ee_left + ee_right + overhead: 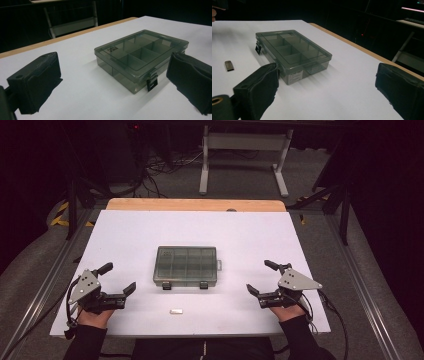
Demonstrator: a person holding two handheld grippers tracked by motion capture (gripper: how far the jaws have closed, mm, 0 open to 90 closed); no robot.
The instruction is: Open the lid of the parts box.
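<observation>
Here the left gripper (120,279) rests on the white table (125,230) with jaws spread wide and empty. To its right, between the two hands, sits the smoky translucent plastic compartment box (186,265), lid shut, long axis running left to right, its two dark latches (166,285) facing the person. A small silvery rectangular piece (176,311), possibly a metal clip, lies just before it. Farthest right, the right gripper (262,277) is likewise released. Both stand about equally near the box.

White table (125,227) w/ wood far edge: closed compartment box (186,266) center, sm. metal piece (176,311) near front.
</observation>
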